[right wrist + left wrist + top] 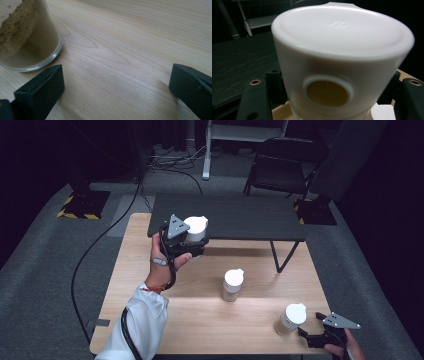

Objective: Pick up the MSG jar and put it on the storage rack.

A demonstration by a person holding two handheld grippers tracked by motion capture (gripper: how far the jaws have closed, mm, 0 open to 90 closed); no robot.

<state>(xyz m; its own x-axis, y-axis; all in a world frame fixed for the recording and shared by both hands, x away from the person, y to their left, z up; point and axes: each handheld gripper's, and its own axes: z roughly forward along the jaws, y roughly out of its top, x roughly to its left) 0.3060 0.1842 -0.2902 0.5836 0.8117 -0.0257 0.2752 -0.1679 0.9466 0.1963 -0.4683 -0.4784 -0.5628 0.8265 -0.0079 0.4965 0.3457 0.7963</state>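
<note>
My left gripper [191, 241] is raised above the far left part of the wooden table [200, 320], shut on a jar with a white lid [196, 227]. In the left gripper view this jar [342, 50] sits between the black jaws of the left gripper [332, 100], and a round window in its lid shows brown contents. A second white-lidded jar [232, 285] stands mid-table. A third jar [291, 318] stands near the front right corner. Just right of it my right gripper [310, 325] rests low and open. In the right gripper view that glass jar of brown powder [27, 42] stands beyond the left jaw of the right gripper [117, 85].
A low black table [225, 217] abuts the far edge of the wooden table. A folding chair [285, 165] stands behind it on grey carpet. Cables run along the floor at the left [85, 260].
</note>
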